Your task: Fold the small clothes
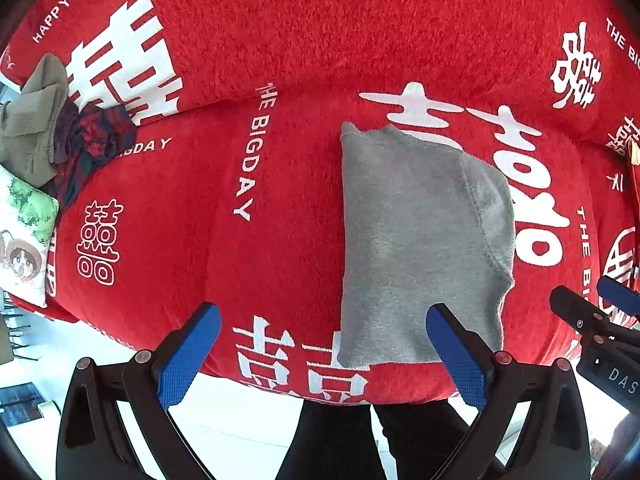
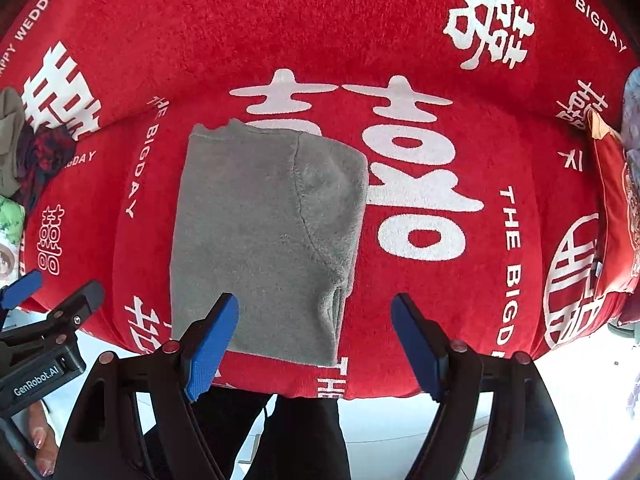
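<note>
The grey knit garment [image 2: 264, 236] lies folded into a tall rectangle on the red wedding-print blanket [image 2: 360, 20], its near hem close to the blanket's front edge. If either tool drops in for a pinch at that hem, the fingers could catch only the top layer and peel the fold open, or drag the blanket along.

Both tools hang above, released and empty. The left gripper [image 1: 322, 354] has the garment at one o'clock, its right finger overlapping the near hem in view. The right gripper [image 2: 316, 346] has it at eleven o'clock. A pile of unfolded clothes [image 1: 60, 128] waits at ten o'clock.
</note>
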A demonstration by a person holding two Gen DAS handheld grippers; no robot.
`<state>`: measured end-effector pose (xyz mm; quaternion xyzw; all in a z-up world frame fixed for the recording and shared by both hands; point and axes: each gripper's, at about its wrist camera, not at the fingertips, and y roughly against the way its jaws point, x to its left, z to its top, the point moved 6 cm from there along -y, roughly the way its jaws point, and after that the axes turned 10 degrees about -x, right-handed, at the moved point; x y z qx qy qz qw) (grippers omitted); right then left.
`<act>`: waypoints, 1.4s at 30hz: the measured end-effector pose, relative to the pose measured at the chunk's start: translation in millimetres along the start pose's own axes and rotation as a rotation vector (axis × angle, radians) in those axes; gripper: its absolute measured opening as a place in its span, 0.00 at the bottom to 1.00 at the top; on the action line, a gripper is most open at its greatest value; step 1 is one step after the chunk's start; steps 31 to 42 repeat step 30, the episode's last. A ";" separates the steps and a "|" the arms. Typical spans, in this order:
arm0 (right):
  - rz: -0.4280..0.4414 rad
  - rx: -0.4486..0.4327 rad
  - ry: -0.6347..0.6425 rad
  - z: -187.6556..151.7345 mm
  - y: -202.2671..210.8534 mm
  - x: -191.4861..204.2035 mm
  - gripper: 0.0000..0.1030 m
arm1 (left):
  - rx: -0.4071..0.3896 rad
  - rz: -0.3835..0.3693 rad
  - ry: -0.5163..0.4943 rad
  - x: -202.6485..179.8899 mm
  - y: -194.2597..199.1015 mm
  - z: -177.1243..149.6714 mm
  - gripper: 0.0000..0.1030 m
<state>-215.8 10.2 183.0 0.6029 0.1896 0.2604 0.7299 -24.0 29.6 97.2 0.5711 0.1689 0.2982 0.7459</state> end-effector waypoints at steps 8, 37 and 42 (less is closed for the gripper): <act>0.019 -0.007 -0.006 0.7 1.8 -3.6 0.79 | -0.006 0.021 0.002 -4.2 5.4 -1.6 1.00; 0.024 0.002 -0.004 -0.1 -0.4 -7.6 0.79 | -0.040 0.016 -0.003 -12.7 11.1 0.6 1.00; 0.024 0.002 -0.004 -0.1 -0.4 -7.6 0.79 | -0.040 0.016 -0.003 -12.7 11.1 0.6 1.00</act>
